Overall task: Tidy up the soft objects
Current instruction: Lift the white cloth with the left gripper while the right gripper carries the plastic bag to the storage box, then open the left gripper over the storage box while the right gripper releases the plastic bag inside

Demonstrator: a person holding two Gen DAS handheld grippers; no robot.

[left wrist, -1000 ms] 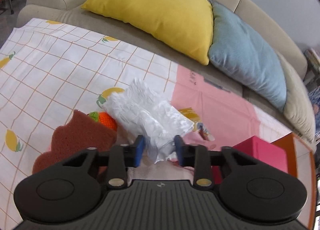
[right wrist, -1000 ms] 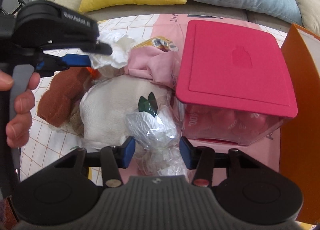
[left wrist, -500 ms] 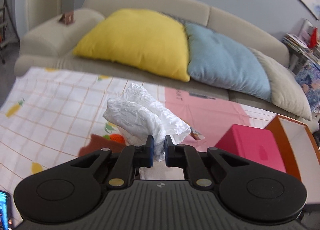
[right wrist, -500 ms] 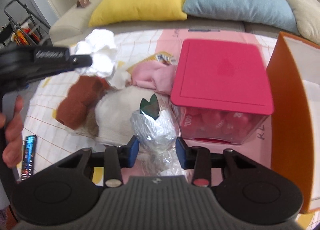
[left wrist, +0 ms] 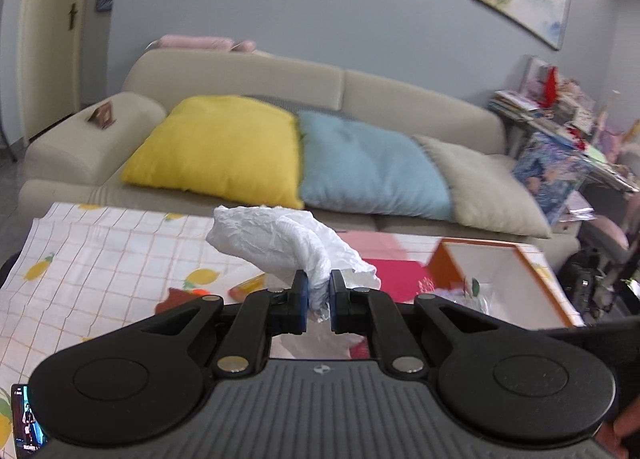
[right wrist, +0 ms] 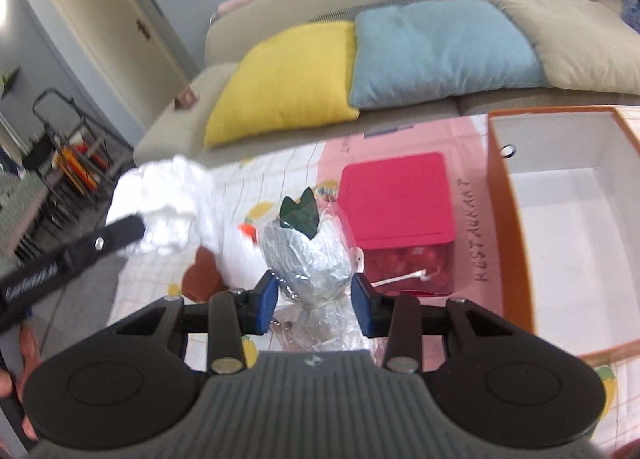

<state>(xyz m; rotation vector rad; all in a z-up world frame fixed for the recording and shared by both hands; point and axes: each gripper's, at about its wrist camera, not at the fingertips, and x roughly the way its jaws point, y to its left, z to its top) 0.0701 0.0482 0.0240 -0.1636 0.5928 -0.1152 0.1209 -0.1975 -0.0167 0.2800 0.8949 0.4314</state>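
Note:
My left gripper (left wrist: 319, 291) is shut on a crumpled white cloth (left wrist: 280, 247) and holds it high above the table; the cloth also shows in the right wrist view (right wrist: 168, 191). My right gripper (right wrist: 314, 297) is shut on a clear plastic-wrapped bundle (right wrist: 308, 251) with a green leaf top (right wrist: 300, 213), lifted off the table. An open orange box with a white inside (right wrist: 576, 219) stands to the right, and also shows in the left wrist view (left wrist: 500, 271).
A pink-lidded container (right wrist: 396, 199) sits left of the box. A brown plush (right wrist: 200, 271) and an orange item (right wrist: 246, 228) lie on the lemon-print tablecloth (left wrist: 100, 251). A sofa with yellow (left wrist: 216, 143), blue (left wrist: 368, 171) and beige cushions is behind.
Both grippers have risen well above the table with their loads. The left gripper closed on the white cloth and lifted it. The orange box's inside came into view.

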